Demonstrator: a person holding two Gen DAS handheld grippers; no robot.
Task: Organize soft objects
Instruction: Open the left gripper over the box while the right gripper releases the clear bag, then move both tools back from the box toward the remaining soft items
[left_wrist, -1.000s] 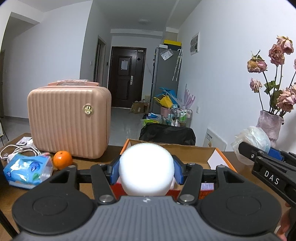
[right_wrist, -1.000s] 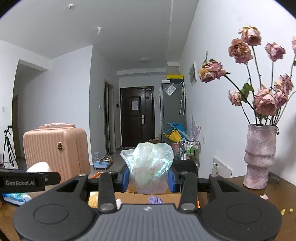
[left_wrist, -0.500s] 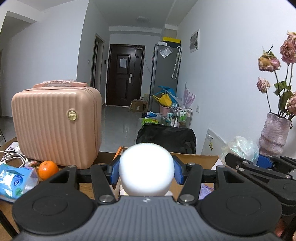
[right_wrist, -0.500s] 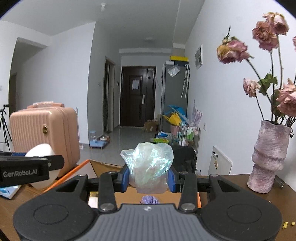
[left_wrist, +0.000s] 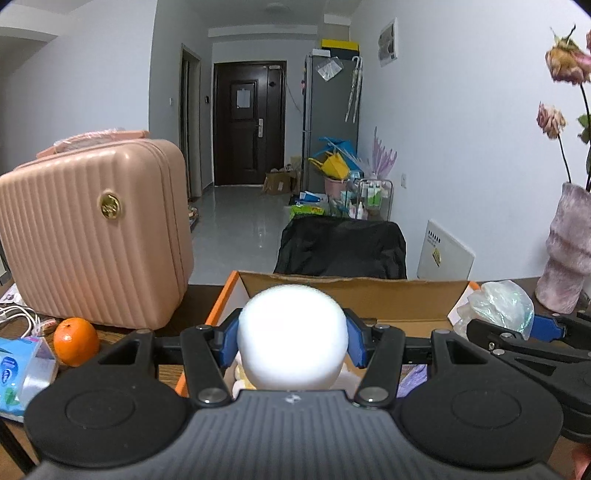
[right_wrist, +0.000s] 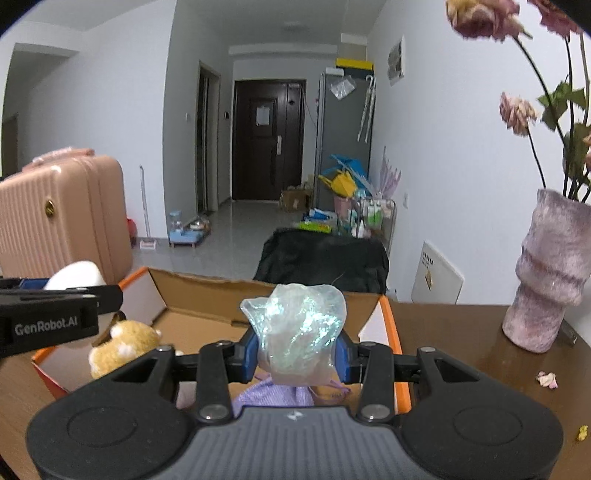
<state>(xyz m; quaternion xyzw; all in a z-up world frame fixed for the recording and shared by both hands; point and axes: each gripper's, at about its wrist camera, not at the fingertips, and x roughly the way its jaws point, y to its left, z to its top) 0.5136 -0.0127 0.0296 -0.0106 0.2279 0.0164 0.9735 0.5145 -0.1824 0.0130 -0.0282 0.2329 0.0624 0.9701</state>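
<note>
Here, center frame: left gripper (left_wrist: 291, 341) clenches white foam ball (left_wrist: 291, 338), right gripper (right_wrist: 297, 354) grasps crinkled plastic bag (right_wrist: 297, 332), both over cardboard box (right_wrist: 192, 288) w/ plush toy (right_wrist: 118, 345) inside. Next, prob.: lower, release.

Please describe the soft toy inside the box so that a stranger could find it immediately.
Find the open cardboard box with orange edges on the brown table. In its left part lies the yellow plush toy. It is furry with white patches, unlike the purple cloth beside it.

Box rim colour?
Orange edging on the brown cardboard box; clearest in the right wrist view.
</note>
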